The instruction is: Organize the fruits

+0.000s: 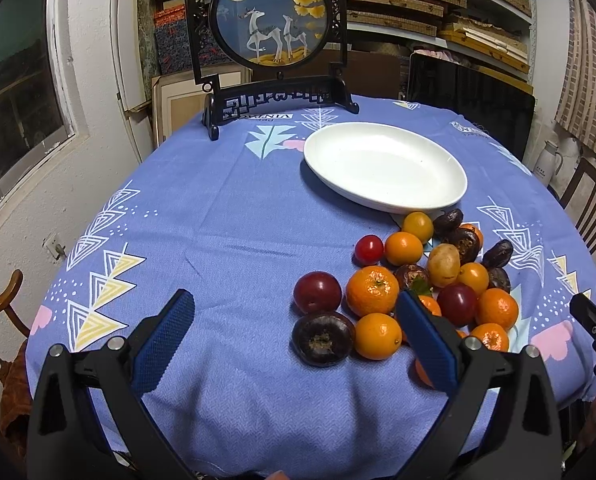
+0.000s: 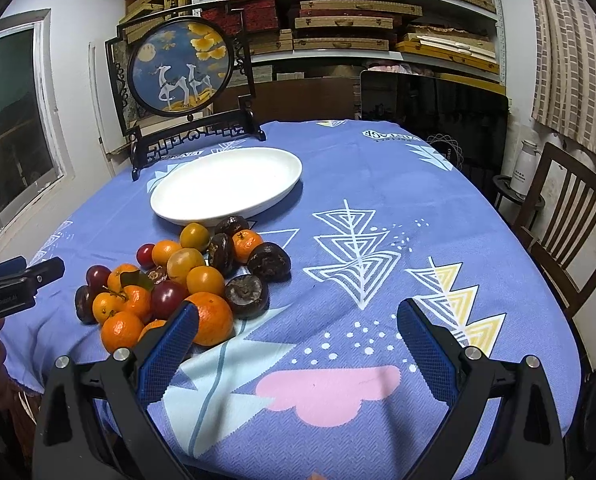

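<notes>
A pile of fruit (image 1: pixel 418 284) lies on the blue tablecloth: several oranges, red plums, dark brown fruits and a yellowish one. It also shows in the right wrist view (image 2: pixel 177 276). An empty white oval plate (image 1: pixel 384 166) sits just behind the pile, and shows in the right wrist view (image 2: pixel 225 184) too. My left gripper (image 1: pixel 293 312) is open and empty, hovering over the pile's near left edge. My right gripper (image 2: pixel 298 320) is open and empty, to the right of the pile above bare cloth.
A black-framed round deer picture (image 1: pixel 269 20) stands at the table's far edge. Shelves of boxes (image 2: pixel 350 20) fill the back wall. A wooden chair (image 2: pixel 566 216) and a white kettle (image 2: pixel 524 168) are at the right. A window (image 1: pixel 13 80) is at the left.
</notes>
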`<state>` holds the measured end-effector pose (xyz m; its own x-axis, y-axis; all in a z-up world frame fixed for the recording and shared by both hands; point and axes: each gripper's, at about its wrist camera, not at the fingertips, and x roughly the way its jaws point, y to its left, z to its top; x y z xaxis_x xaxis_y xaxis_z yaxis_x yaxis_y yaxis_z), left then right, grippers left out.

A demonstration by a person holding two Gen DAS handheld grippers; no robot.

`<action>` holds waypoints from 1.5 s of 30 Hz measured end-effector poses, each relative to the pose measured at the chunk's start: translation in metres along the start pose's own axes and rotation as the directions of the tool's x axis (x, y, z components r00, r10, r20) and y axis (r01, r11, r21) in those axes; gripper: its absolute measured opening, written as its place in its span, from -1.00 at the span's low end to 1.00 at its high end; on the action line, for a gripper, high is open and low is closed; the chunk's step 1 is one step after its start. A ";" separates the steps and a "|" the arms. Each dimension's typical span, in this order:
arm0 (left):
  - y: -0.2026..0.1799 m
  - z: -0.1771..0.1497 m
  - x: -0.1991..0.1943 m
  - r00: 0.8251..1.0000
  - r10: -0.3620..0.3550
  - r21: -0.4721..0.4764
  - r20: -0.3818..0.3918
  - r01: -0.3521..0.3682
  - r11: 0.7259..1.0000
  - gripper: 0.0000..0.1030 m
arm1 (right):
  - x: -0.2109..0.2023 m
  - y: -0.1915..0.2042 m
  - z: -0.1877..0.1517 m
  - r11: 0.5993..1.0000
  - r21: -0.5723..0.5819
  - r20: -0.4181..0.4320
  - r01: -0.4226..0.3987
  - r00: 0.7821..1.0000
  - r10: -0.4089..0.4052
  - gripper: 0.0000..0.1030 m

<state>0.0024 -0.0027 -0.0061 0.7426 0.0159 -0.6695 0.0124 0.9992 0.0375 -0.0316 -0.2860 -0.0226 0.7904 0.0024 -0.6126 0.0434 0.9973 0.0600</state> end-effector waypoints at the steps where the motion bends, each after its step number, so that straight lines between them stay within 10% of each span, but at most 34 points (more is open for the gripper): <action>1: 0.000 -0.001 0.000 1.000 -0.001 0.001 0.000 0.001 1.000 0.91 | 0.000 -0.001 0.000 1.000 0.000 -0.001 -0.001 1.000 0.001 0.93; 45: -0.002 -0.008 0.002 1.000 -0.006 0.016 -0.012 0.007 1.000 0.91 | 0.001 0.001 0.001 1.000 -0.015 -0.006 -0.004 1.000 0.004 0.93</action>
<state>-0.0016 -0.0042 -0.0130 0.7347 0.0099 -0.6783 0.0282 0.9986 0.0452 -0.0303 -0.2849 -0.0227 0.7866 0.0065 -0.6174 0.0316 0.9982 0.0508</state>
